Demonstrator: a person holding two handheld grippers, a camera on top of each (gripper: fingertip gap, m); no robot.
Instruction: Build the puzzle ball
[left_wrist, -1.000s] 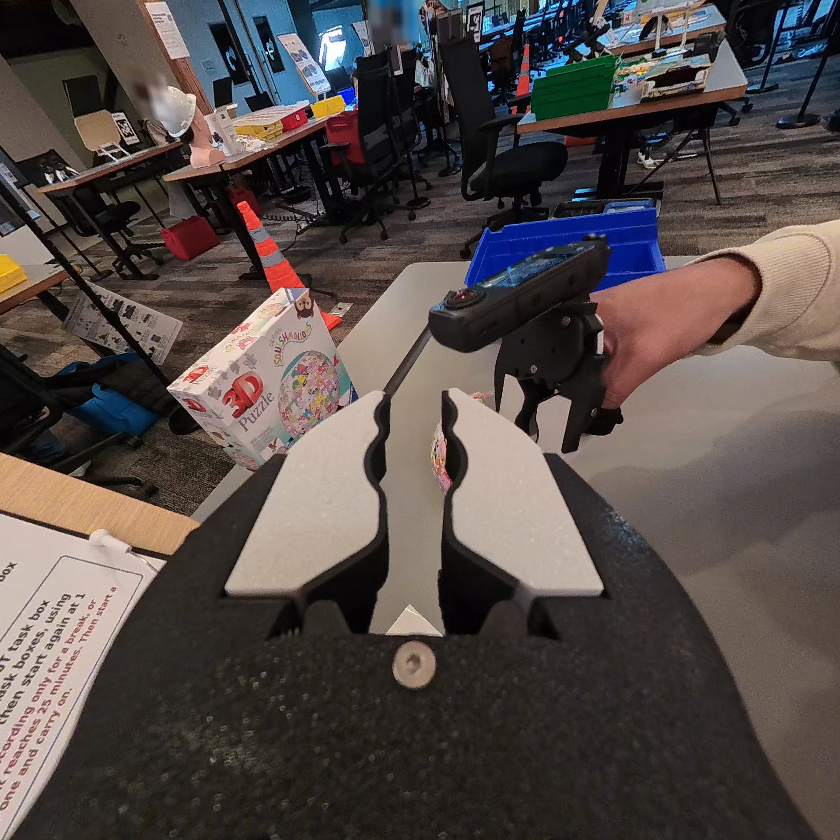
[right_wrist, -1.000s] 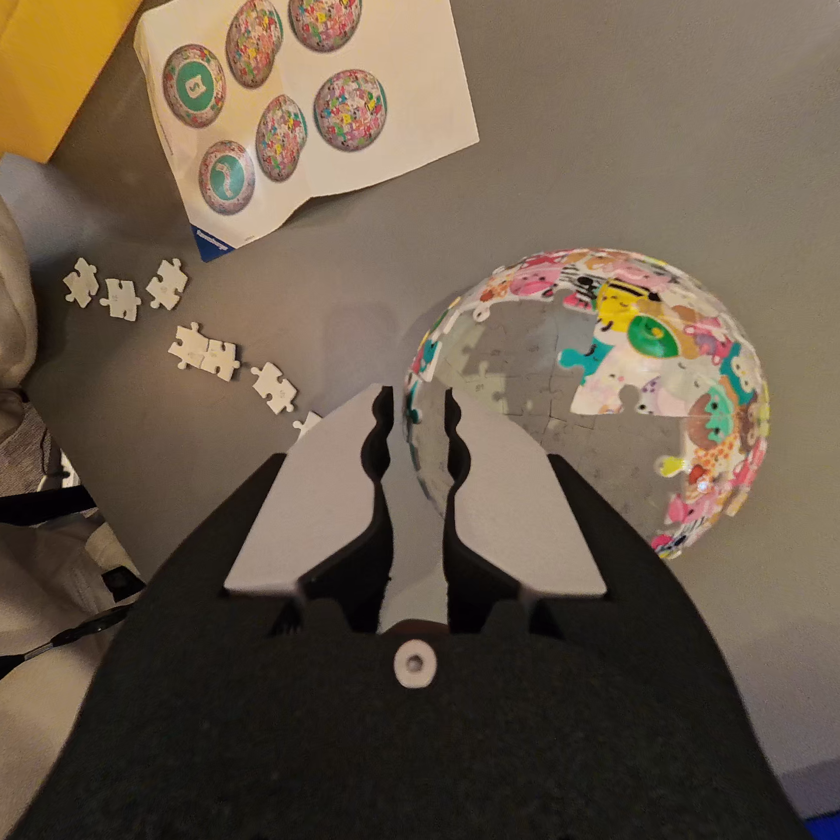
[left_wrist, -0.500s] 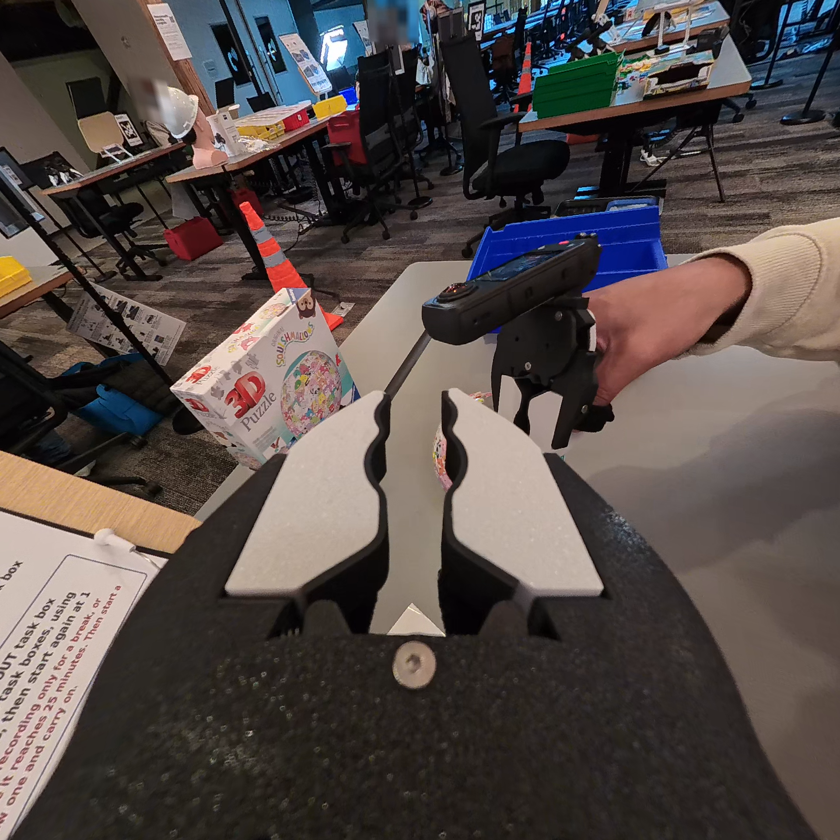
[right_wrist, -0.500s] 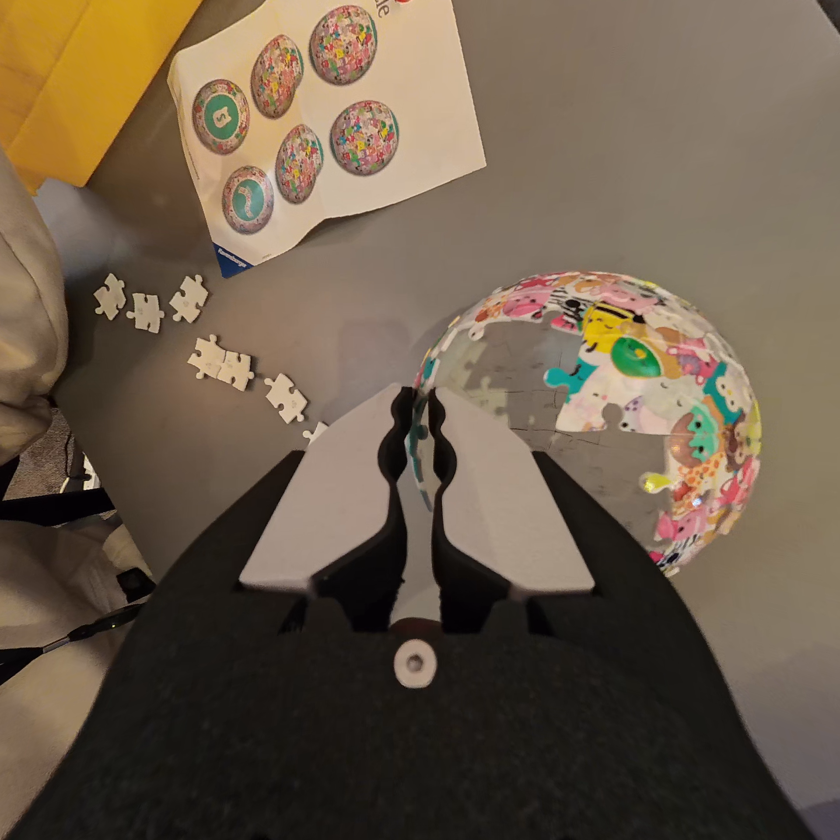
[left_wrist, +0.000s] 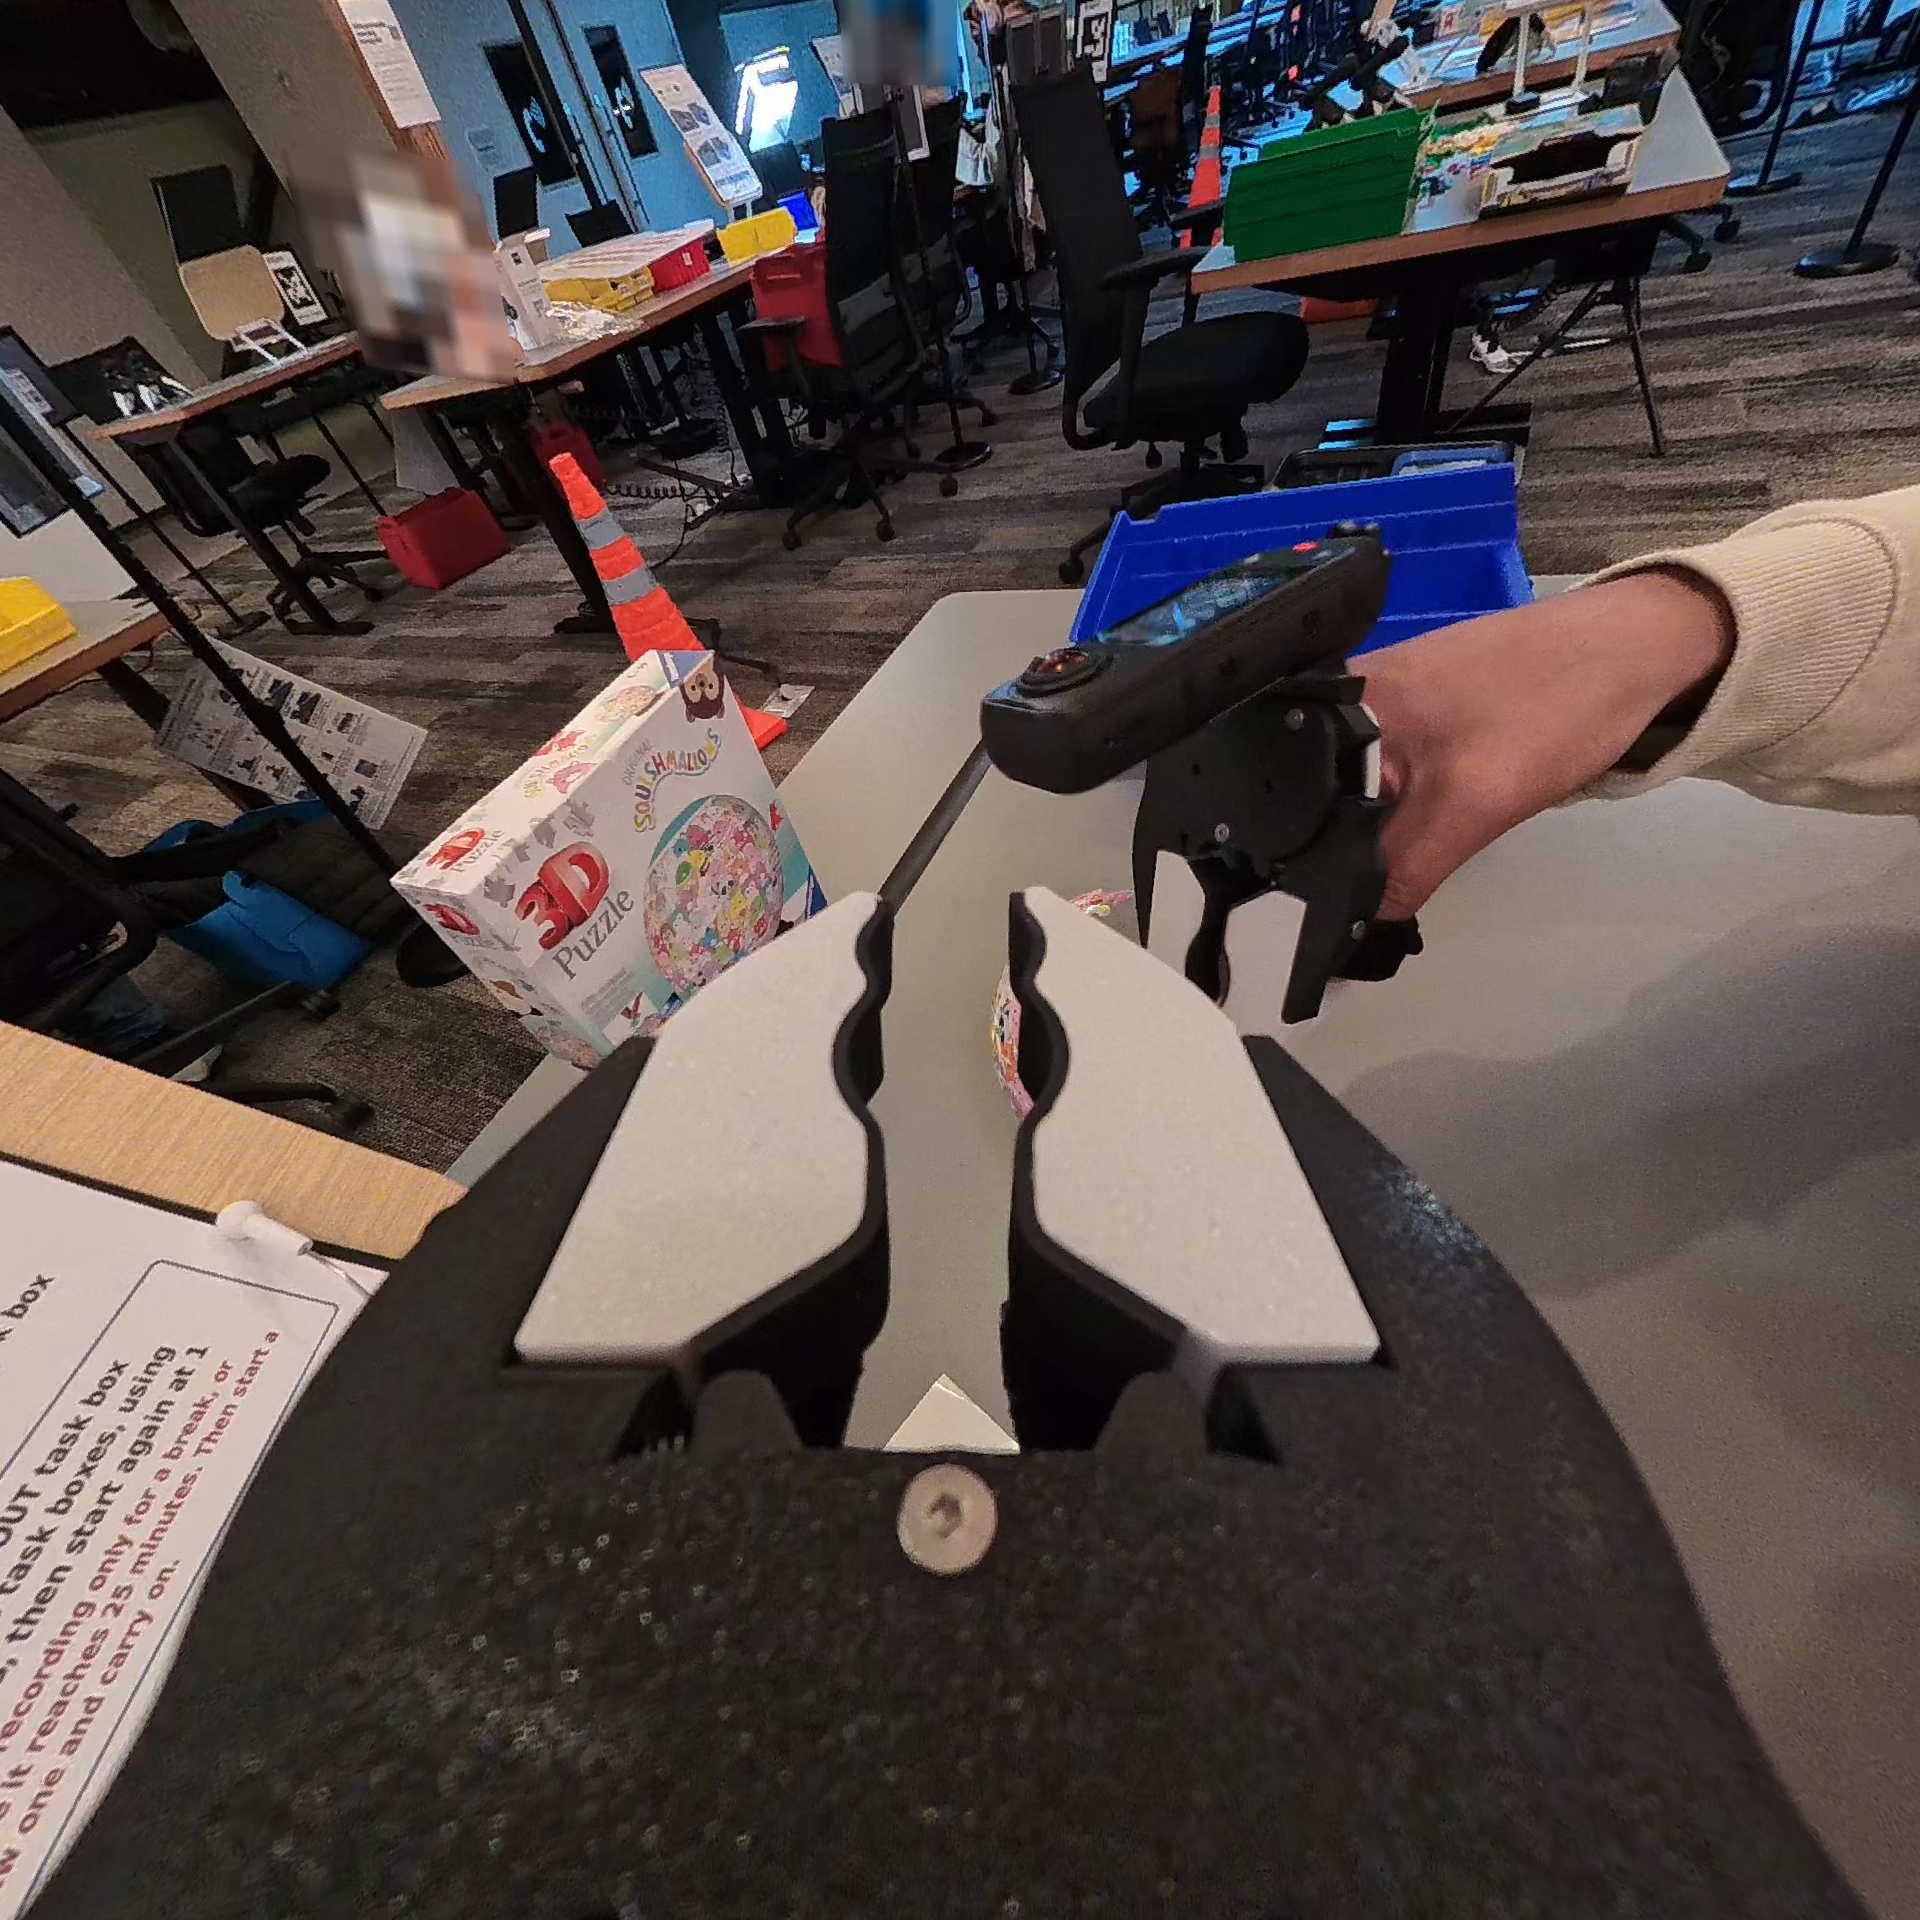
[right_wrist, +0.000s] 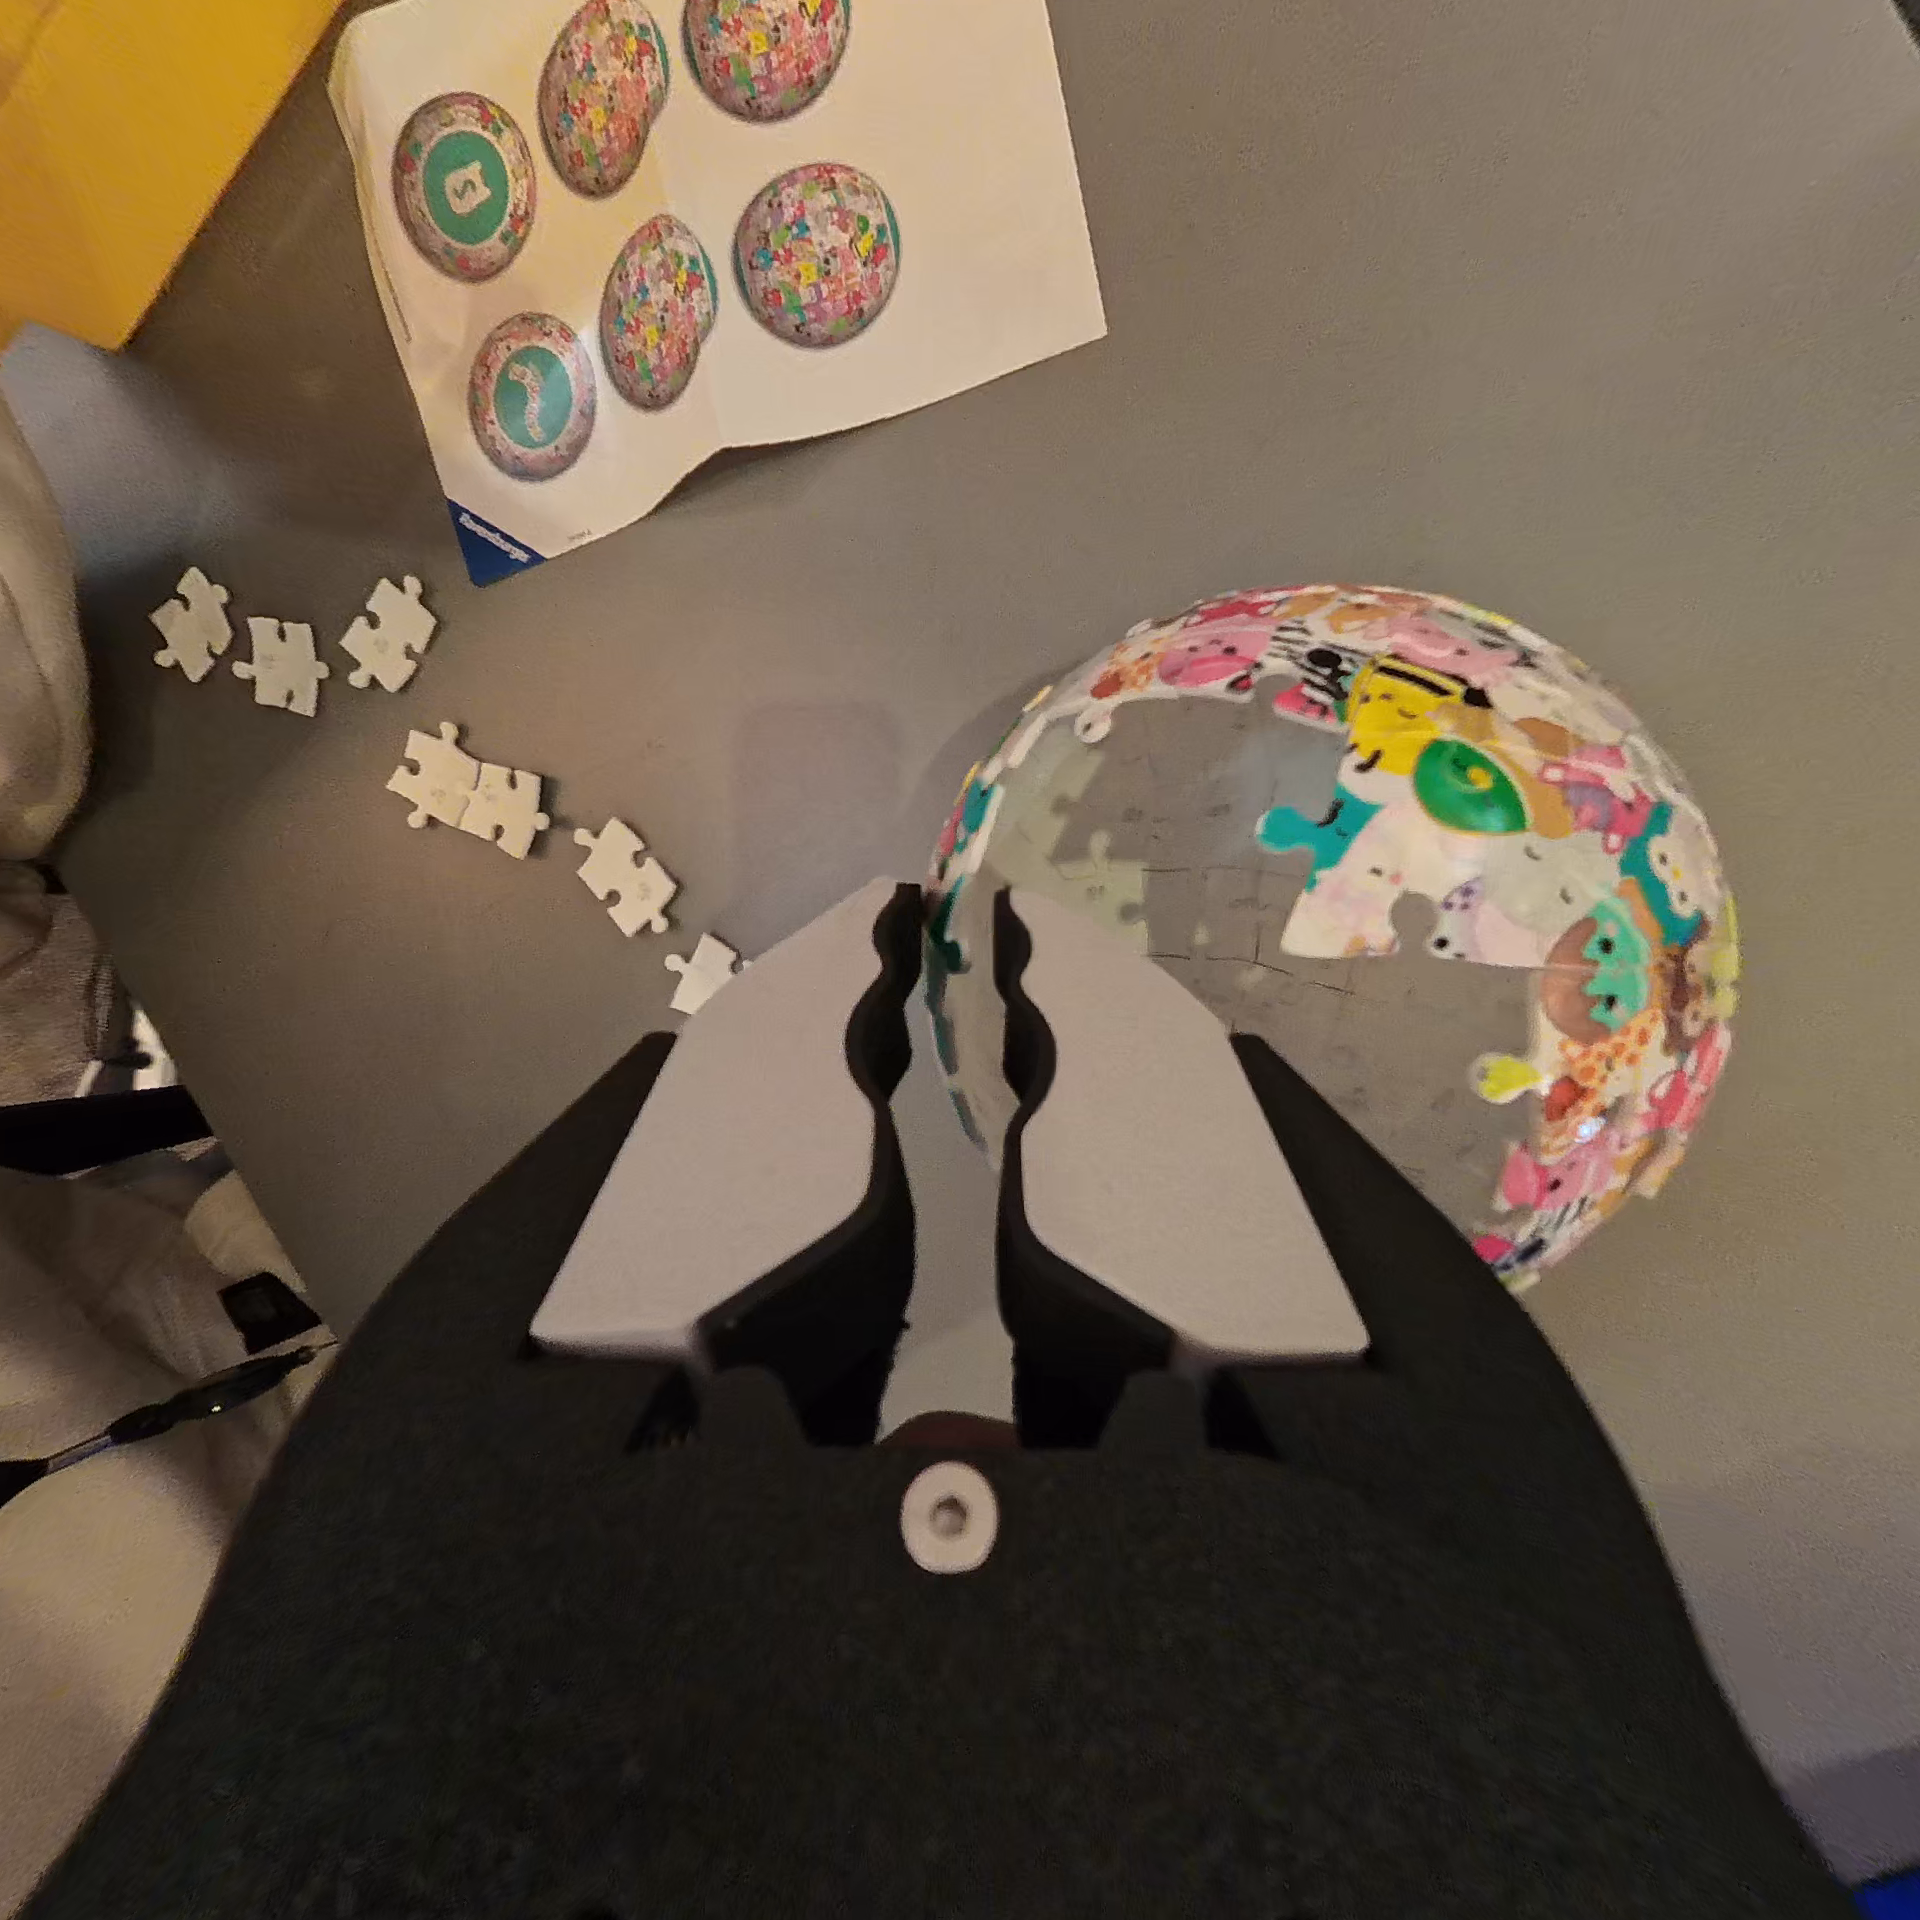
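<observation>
Your right hand-held gripper: jaws slightly apart, straddling the near rim of the unfinished puzzle ball, which sits on the grey tabletop. Loose white pieces lie left; a picture sheet lies beyond. Your left hand-held gripper: jaws apart, empty, ball just ahead.

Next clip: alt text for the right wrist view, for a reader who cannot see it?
The right claw straddles the open rim of a half-built, colourful cartoon-print puzzle ball on a grey table, one finger outside the shell and one inside. Loose white jigsaw pieces and a folded white instruction sheet lie to the left.
</observation>
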